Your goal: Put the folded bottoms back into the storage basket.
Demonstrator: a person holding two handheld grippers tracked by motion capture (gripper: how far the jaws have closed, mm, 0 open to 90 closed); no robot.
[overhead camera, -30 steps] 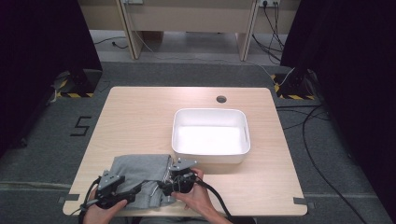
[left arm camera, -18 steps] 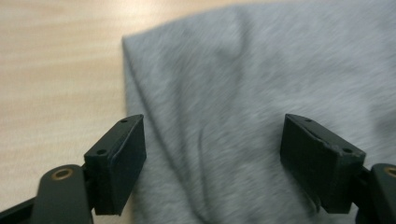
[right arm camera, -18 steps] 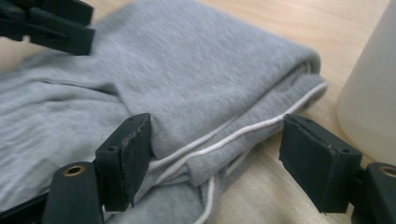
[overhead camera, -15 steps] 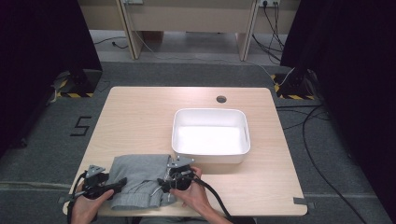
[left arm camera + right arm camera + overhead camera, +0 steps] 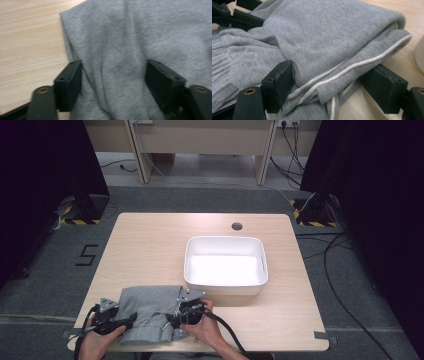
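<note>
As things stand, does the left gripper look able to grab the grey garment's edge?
Probably yes: the left gripper has its jaws open astride a fold of the grey garment, nothing between them but cloth.

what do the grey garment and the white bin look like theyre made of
Grey garment: soft knit, probably cotton jersey or fleece; matte, fuzzy weave, a ribbed band, white cord trim. White bin: likely moulded plastic; smooth, slightly glossy walls with rounded corners.

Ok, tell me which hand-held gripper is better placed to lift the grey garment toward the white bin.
Right hand-held gripper: its jaws straddle the grey garment's thick folded edge, on the side nearest the white bin. The left hand-held gripper sits over the far edge.
</note>
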